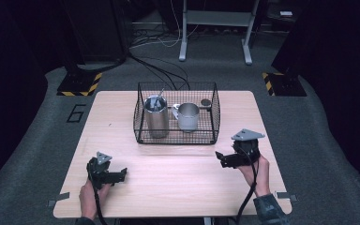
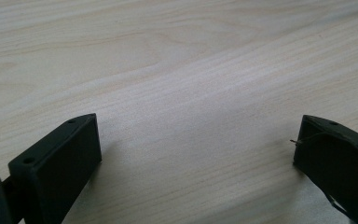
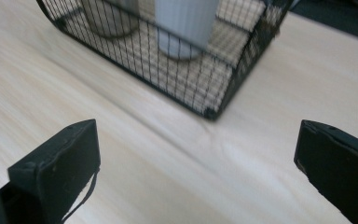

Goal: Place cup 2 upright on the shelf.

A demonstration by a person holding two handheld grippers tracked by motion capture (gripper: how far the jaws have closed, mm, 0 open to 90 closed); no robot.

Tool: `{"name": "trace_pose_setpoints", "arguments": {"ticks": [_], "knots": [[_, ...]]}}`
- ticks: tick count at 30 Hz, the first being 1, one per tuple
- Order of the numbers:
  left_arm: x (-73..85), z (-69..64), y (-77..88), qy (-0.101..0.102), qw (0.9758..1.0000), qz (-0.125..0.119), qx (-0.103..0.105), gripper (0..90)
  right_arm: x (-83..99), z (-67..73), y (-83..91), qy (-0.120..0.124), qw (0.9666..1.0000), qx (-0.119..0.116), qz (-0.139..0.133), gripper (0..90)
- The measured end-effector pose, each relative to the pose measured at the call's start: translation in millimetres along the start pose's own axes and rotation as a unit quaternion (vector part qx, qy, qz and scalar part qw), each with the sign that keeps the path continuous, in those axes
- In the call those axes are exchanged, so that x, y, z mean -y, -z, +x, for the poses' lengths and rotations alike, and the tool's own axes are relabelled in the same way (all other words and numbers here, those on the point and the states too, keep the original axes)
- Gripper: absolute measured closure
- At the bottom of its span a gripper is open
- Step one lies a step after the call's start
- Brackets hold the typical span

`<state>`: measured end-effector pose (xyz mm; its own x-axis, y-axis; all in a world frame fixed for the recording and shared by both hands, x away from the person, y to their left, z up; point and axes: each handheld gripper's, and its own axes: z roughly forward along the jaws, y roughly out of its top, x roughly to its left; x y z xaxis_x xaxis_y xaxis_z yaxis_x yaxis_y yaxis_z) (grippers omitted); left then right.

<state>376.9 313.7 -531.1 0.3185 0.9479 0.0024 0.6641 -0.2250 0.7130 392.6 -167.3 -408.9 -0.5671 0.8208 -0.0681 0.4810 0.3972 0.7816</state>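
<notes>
Toward the far middle of the table (image 1: pixel 122 197) sits a wire basket (image 1: pixel 176 136) holding a tall steel cup (image 1: pixel 156 117) at left and a mug (image 1: pixel 188 117) at right — both upright. From the right gripper (image 1: pixel 225 159), jaws spread and empty, the basket lies just ahead and to the left; its near corner shows close in the right gripper view. That hand is clearly nearer. Resting at near left, the left gripper (image 1: pixel 117 174) is released too — well apart. No labels readable on the cups; a "6" (image 1: pixel 76 113) marks the floor.

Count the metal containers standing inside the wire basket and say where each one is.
2. The tall steel cylinder stands in the basket at its left; the handled mug stands to its right, near the middle.
</notes>
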Motion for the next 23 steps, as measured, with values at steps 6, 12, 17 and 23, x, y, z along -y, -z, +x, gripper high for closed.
{"name": "trace_pose_setpoints", "arguments": {"ticks": [6,12,17,23], "knots": [[-0.4,0.5,0.5,-0.004,1.0000,0.003,-0.002,0.3,65.5,-10.9,-10.7,-0.056,0.9978,0.005,0.034,0.0],[0.0,0.1,0.0,0.000,1.0000,0.000,0.000,0.3,115.4,-24.4,-24.8,-0.103,0.9930,0.003,0.059,0.0],[0.0,-0.1,-0.4,0.001,1.0000,-0.003,-0.001,0.3,131.8,-29.5,-29.8,-0.102,0.9929,0.035,0.051,0.0],[0.4,-0.6,-1.0,0.003,1.0000,-0.008,-0.002,0.3,132.2,-30.1,-32.6,-0.081,0.9944,0.045,0.051,0.0]]}}
